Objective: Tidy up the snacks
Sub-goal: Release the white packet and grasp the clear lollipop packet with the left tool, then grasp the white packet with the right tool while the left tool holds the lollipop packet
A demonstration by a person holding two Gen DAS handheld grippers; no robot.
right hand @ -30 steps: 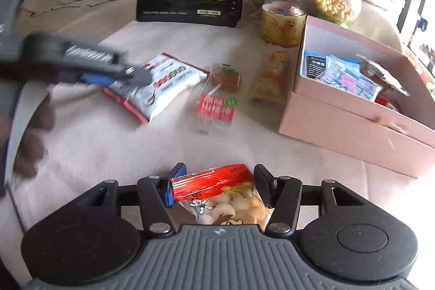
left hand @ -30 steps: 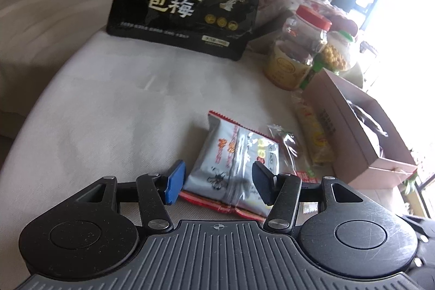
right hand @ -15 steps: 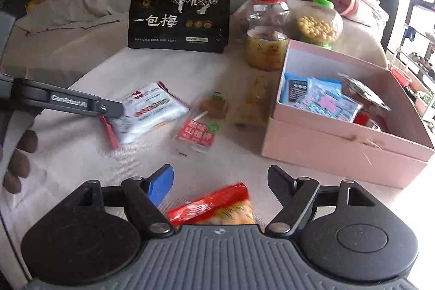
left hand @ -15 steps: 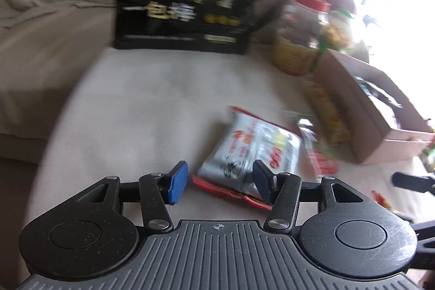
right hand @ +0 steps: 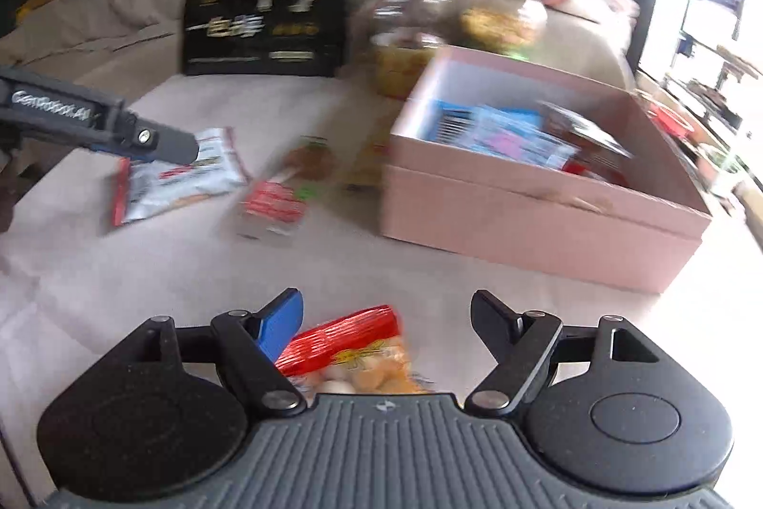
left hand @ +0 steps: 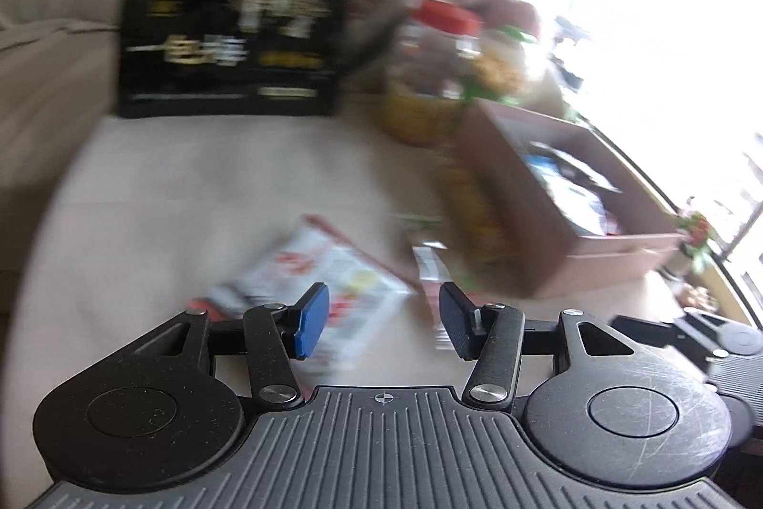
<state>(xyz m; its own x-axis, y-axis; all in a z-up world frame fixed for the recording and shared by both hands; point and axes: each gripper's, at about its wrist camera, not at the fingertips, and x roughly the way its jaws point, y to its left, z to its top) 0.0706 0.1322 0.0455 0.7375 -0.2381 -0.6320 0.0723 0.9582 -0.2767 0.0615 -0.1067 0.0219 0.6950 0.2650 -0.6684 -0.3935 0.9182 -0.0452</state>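
My left gripper (left hand: 384, 320) is open above the white cloth, over the right edge of a white and red snack packet (left hand: 324, 270); it also shows in the right wrist view (right hand: 143, 137) above that packet (right hand: 176, 180). My right gripper (right hand: 387, 318) is open wide, with a red-topped packet of small round snacks (right hand: 353, 347) lying loose between its fingers. A pink box (right hand: 524, 203) holding several packets stands at right. A small clear packet with a red label (right hand: 276, 194) lies between the white packet and the box.
A large black bag (right hand: 267, 13) stands at the back. A red-lidded jar (right hand: 410, 13) and a green-lidded jar (right hand: 505, 13) stand behind the box. A yellow packet (left hand: 472, 203) lies against the box's left wall. A sofa with toys runs behind the table.
My right gripper opened and let go of the red-topped packet, which now lies loose between its fingers. My left gripper swung right and lifted back from the white packet. Both views are motion-blurred.
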